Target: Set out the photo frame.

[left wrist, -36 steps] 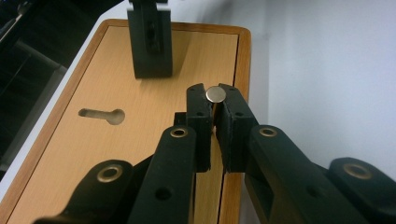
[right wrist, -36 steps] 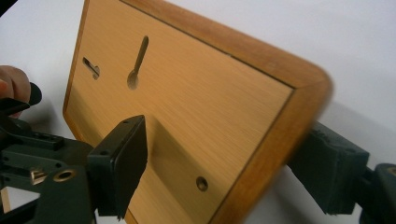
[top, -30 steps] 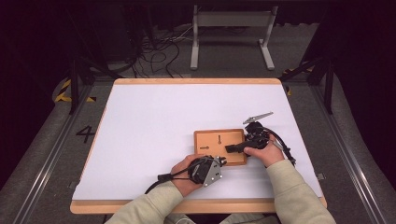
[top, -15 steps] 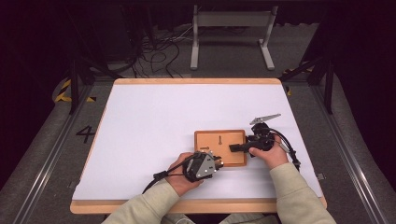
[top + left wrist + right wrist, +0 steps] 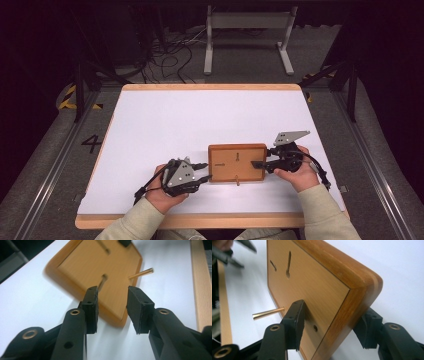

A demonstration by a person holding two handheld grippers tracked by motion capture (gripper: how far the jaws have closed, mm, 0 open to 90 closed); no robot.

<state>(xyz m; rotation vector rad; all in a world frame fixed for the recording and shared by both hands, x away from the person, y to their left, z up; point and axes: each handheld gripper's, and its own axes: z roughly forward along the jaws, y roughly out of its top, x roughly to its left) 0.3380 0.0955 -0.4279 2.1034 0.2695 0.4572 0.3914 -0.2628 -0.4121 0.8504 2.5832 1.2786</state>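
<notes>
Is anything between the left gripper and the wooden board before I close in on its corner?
Nothing visible. The left gripper is open, with bare white table between its jaws and the wooden board. The right gripper grips the board's opposite edge.

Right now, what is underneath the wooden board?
One jaw of the right gripper sits under the wooden board, lifting that edge off the white table. The rest underneath is hidden.

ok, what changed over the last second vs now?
The left gripper slid left and slightly toward the person along the table's near side; it now sits open at the wooden board's left near corner, holding nothing. The right gripper shifted a little to the right, jaws straddling the board's right edge. The board looks to lie in about the same place on the white table, brass pin sticking out.
</notes>
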